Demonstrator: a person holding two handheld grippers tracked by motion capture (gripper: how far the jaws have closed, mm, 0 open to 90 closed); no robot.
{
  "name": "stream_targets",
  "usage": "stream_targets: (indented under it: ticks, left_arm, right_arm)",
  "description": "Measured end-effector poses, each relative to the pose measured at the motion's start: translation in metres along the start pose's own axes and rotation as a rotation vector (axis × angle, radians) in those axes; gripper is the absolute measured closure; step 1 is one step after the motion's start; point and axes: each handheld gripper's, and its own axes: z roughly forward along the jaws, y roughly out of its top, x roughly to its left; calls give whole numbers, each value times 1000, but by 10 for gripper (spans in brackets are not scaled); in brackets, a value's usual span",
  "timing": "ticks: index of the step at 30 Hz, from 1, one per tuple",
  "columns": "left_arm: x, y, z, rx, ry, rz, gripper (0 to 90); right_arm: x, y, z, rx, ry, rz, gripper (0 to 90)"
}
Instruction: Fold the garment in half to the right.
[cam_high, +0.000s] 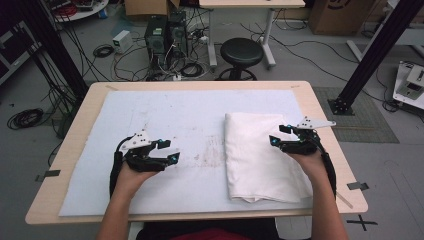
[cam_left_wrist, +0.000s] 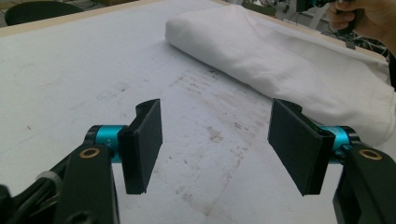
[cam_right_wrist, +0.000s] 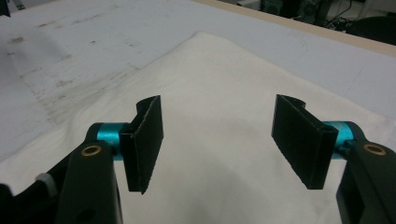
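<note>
Black jaws of the right gripper (cam_right_wrist: 218, 142) stood wide with nothing between them, poised over the folded white towel (cam_high: 257, 156). Left gripper (cam_left_wrist: 219, 147) likewise gaped empty above the stained white mat (cam_high: 165, 117), well clear of the cloth. Towel lay on the mat's right half, folded into a long strip. Judgement: for a further fold, each gripper should pinch one near corner squarely, gathering every layer before lifting.

Grey floor (cam_high: 300, 60), black stool (cam_high: 241, 52), tangled cables (cam_high: 165, 70), computer towers (cam_high: 165, 35)
</note>
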Motion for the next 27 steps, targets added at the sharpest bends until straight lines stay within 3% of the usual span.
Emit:
stream_targets:
  ticks: [10, 13, 27]
  left_arm:
    - [5, -2, 0, 7, 9, 3, 317]
    - [5, -3, 2, 12, 10, 8, 310]
    - [4, -4, 1, 21, -3, 18, 279]
  right_arm:
    - [18, -14, -3, -33, 58, -12, 297]
    - [21, -13, -5, -4, 62, -37, 295]
    - [36, -9, 2, 9, 88, -76, 274]
